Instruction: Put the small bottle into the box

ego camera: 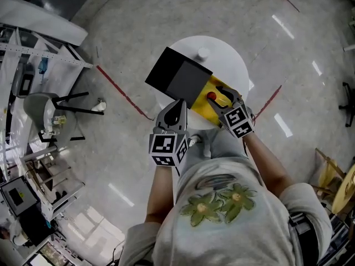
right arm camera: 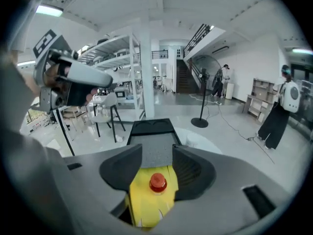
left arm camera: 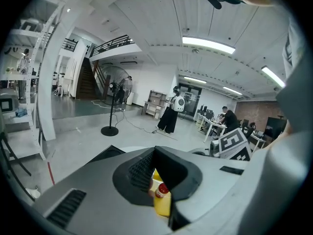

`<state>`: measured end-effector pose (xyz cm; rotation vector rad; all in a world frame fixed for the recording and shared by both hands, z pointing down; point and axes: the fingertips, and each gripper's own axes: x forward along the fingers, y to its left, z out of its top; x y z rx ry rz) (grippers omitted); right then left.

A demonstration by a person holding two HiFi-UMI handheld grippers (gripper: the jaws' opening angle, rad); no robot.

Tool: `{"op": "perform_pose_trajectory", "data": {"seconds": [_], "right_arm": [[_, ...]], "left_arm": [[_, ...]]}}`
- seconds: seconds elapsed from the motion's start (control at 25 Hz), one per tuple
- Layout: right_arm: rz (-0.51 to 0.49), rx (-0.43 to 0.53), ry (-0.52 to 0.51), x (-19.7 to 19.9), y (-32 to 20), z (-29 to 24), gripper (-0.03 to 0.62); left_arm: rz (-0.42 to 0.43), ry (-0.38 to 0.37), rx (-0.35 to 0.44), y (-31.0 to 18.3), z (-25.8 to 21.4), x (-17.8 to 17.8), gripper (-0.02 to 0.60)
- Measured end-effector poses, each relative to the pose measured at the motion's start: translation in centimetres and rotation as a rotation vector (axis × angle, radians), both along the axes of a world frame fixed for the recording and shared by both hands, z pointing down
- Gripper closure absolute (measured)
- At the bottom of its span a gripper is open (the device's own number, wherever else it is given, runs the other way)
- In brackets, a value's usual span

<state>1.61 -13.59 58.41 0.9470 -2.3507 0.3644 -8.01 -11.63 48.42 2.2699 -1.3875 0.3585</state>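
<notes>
Small bottle (ego camera: 211, 97) is in the box (ego camera: 177, 76): red cap up, lying on the yellow lining, just right of centre frame in the head view. The box is black outside, with its dark lid panel standing toward the upper left. It sits on the round white worktop (ego camera: 236, 65) at centre top. A small white round item (ego camera: 203, 52) is on the worktop beyond the box, apart from it.

Right gripper (ego camera: 226, 96): over the yellow part of the box, right of centre. In the right gripper view its jaws stand apart, with nothing pressed between them. The bottle's red cap (right arm camera: 157, 182) shows in the gap, lower down on the yellow. The pads aren't touching it.

Left gripper (ego camera: 178, 101): at the box's near edge, just below centre frame. In the left gripper view its jaw tips (left arm camera: 155, 151) meet. Yellow lining and the bottle (left arm camera: 162, 191) show through the slot below the tips. Can't tell whether the tips pinch the box edge or only rest against it.

Background: open hall floor with red tape lines, racks at the left edge, and a standing fan plus people far off in both gripper views.
</notes>
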Motion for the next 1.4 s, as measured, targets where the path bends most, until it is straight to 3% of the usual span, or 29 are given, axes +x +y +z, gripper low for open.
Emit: {"op": "perform_pose_trajectory", "data": {"seconds": [0.12,0.36,0.44,0.52,1.4], "right_arm": [[0.04,0.064,-0.052,0.4,-0.2,-3.7,0.399],[0.123,0.181,-0.119,1.4,0.0,-10.0,0.518],[0.154,0.212,-0.124,1.8,0.3,-11.2,0.528],[0.175,0.239,-0.13,1.9,0.5,-12.3,0.588],[0.162,0.285,-0.143,0.9,3.0,-14.9,0.591]], "left_arm": [[0.015,0.011,0.033,-0.1,-1.1,0.3,0.581],[0.057,0.033,0.103,-0.5,-4.0,1.7,0.581],[0.071,0.04,0.124,-0.5,-4.8,2.3,0.581],[0.084,0.046,0.141,-0.4,-5.6,2.7,0.581],[0.143,0.061,0.17,1.1,-7.2,3.3,0.581]]}}
